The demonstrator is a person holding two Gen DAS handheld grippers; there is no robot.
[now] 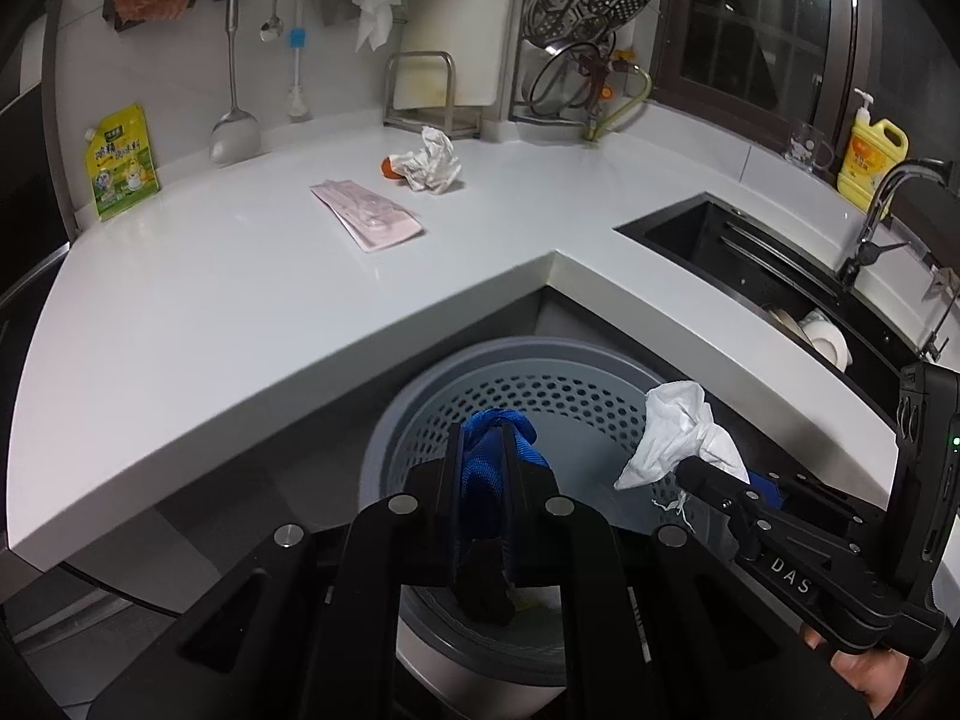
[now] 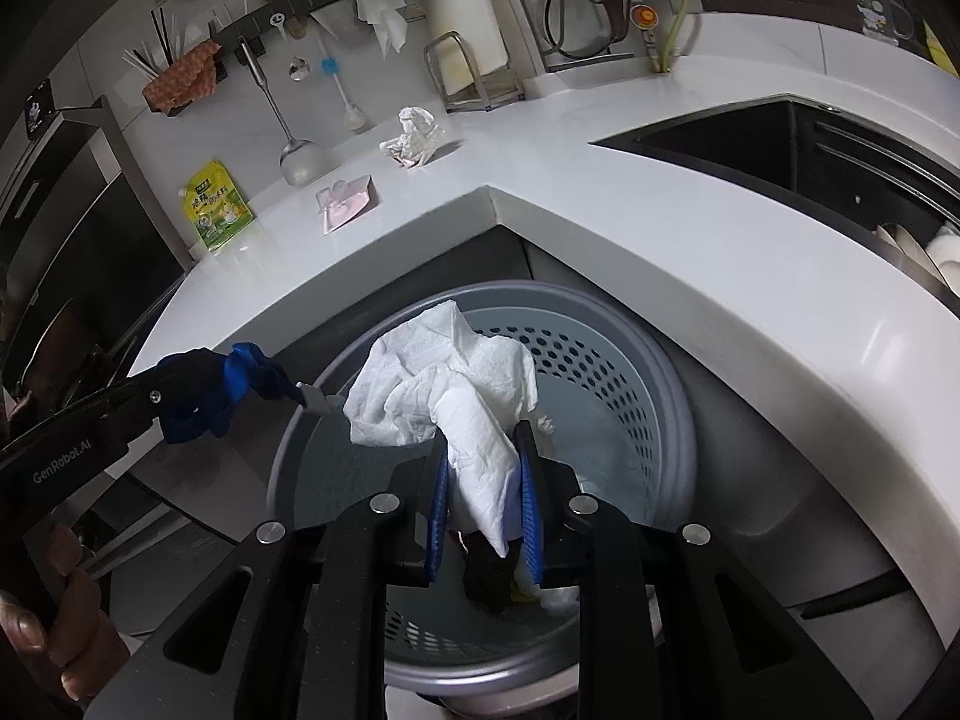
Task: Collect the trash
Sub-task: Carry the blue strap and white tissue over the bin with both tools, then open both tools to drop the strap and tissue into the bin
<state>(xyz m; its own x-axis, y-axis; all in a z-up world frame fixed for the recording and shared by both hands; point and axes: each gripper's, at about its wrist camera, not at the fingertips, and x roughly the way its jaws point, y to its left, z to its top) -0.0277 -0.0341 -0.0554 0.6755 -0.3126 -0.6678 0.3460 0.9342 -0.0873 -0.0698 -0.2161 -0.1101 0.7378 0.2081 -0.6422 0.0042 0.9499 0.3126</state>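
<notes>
Left wrist view: lower centre of the frame, left gripper (image 1: 483, 441) with black fingers drawn narrow, clamped on a crumpled blue mesh-like piece of trash (image 1: 487, 468), poised above the round grey perforated plastic waste basket (image 1: 420, 396) that fills the bottom middle under the inner corner of the white L-shaped countertop (image 1: 240, 324). Lower right, right gripper (image 1: 690, 471) reaching in, pinching a crumpled white paper towel (image 1: 675, 435) over the basket's right rim. Upper centre on the counter, a flat pink plastic wrapper (image 1: 366, 213), and just behind it a second crumpled white paper wad (image 1: 433, 161) touching a small orange scrap (image 1: 389, 168). Far left against the wall, a yellow-green stand-up pouch (image 1: 122, 163); right of centre, a black recessed sink (image 1: 738, 258) with a yellow detergent bottle (image 1: 870, 156) beyond it. Right wrist view: bottom centre, right gripper (image 2: 483, 438) with blue-padded fingers narrowed onto the white paper towel (image 2: 444, 378), which fans out above the basket (image 2: 666, 378) opening. Left middle, left gripper (image 2: 240, 375) closed on the blue trash (image 2: 240, 369) just outside the basket's left rim. Upper centre on the countertop (image 2: 660, 252), the pink wrapper (image 2: 347, 204), the paper wad (image 2: 414, 137) and, further left, the pouch (image 2: 216, 207).
</notes>
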